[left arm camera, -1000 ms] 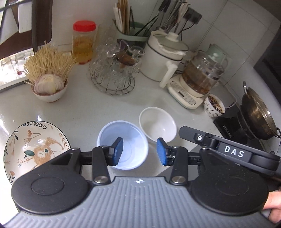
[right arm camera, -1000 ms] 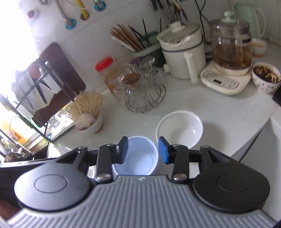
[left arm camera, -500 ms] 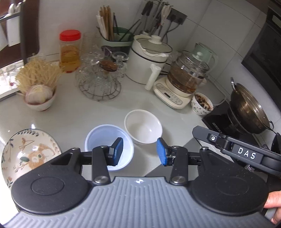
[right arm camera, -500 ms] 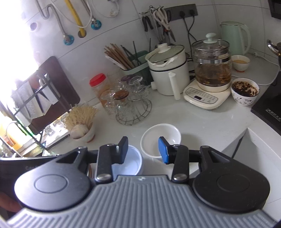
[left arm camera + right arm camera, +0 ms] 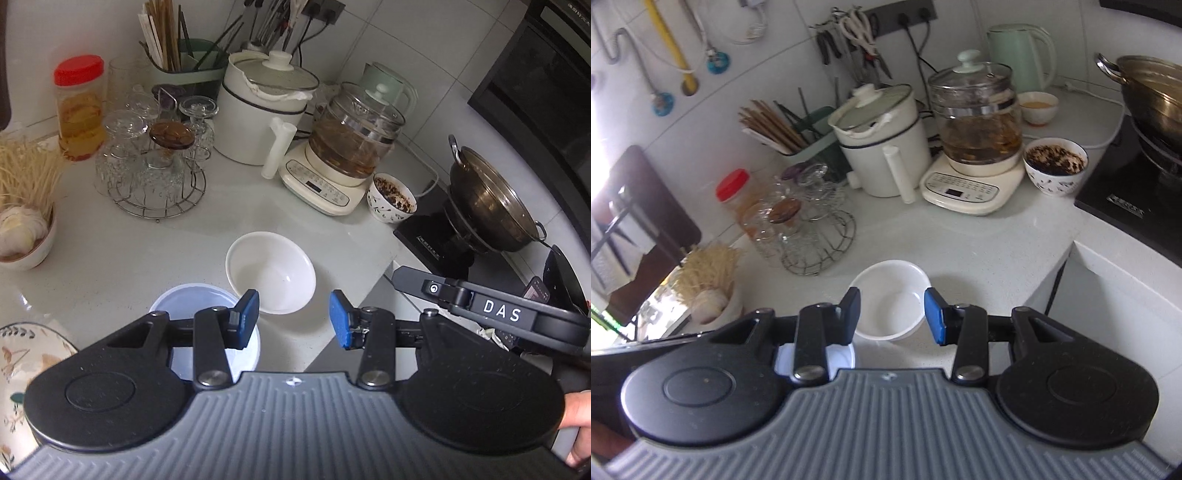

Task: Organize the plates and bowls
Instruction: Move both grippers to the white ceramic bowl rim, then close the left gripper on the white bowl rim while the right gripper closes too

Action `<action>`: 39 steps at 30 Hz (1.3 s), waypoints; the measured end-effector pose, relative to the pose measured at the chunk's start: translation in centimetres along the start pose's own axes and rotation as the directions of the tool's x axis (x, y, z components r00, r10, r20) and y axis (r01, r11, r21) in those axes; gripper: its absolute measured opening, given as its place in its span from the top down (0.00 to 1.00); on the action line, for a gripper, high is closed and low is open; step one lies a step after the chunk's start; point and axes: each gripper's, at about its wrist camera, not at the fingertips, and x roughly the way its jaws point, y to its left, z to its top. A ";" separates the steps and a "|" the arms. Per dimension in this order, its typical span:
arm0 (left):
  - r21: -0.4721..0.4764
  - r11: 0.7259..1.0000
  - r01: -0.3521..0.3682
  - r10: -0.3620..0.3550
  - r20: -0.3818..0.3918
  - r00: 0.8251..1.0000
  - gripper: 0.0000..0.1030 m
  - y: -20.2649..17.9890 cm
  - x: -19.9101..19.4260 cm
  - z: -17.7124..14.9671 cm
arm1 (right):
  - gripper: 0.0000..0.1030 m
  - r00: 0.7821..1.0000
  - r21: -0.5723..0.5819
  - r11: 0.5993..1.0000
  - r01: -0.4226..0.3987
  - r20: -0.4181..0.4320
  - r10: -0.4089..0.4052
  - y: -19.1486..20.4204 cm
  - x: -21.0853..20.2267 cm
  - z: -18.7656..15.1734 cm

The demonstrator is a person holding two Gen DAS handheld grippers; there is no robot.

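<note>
A white bowl (image 5: 270, 272) sits upright and empty on the pale counter, near its front edge. Just to its left and nearer stands a pale blue bowl (image 5: 207, 325), also upright and empty; whether their rims touch cannot be told. Further left, at the frame's edge, a plate (image 5: 22, 354) with a leaf and animal pattern lies flat.

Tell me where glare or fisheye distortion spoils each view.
Right wrist view: window light blows out the left edge, washing out the dark rack; the counter edge bows. Left wrist view: evenly lit, sharp; the oven front curves at the right edge.
</note>
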 end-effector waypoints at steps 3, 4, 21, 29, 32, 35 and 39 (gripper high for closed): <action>0.012 1.000 -0.008 0.008 -0.023 1.000 0.54 0.9 1.1 0.6 | 0.59 1.000 0.023 1.000 0.020 -0.019 -0.019 0.0 0.8 -0.3; 0.012 1.000 -0.012 0.012 -0.032 0.999 0.54 1.2 1.5 0.8 | 0.59 0.999 0.031 0.999 0.025 -0.031 -0.024 0.0 1.0 -0.4; -0.099 0.985 -0.143 0.130 -0.126 0.983 0.54 3.2 11.1 4.7 | 0.59 0.983 0.110 0.994 0.030 -0.182 -0.009 -5.9 10.1 2.3; -0.092 0.969 -0.229 0.210 -0.185 0.960 0.54 3.6 15.0 5.6 | 0.61 0.952 0.119 0.993 -0.021 -0.301 0.056 -6.9 14.3 2.8; -0.111 0.961 -0.252 0.225 -0.216 0.950 0.54 4.3 16.2 5.3 | 0.61 0.937 0.126 0.991 -0.052 -0.337 0.092 -6.9 15.5 2.9; -0.132 0.959 -0.250 0.211 -0.258 0.943 0.55 4.9 17.4 4.9 | 0.70 0.917 0.136 0.989 -0.065 -0.384 0.113 -6.9 16.9 2.6; -0.151 0.955 -0.257 0.208 -0.278 0.938 0.65 5.1 18.2 4.6 | 0.82 0.902 0.122 0.988 -0.091 -0.410 0.133 -6.9 18.2 2.3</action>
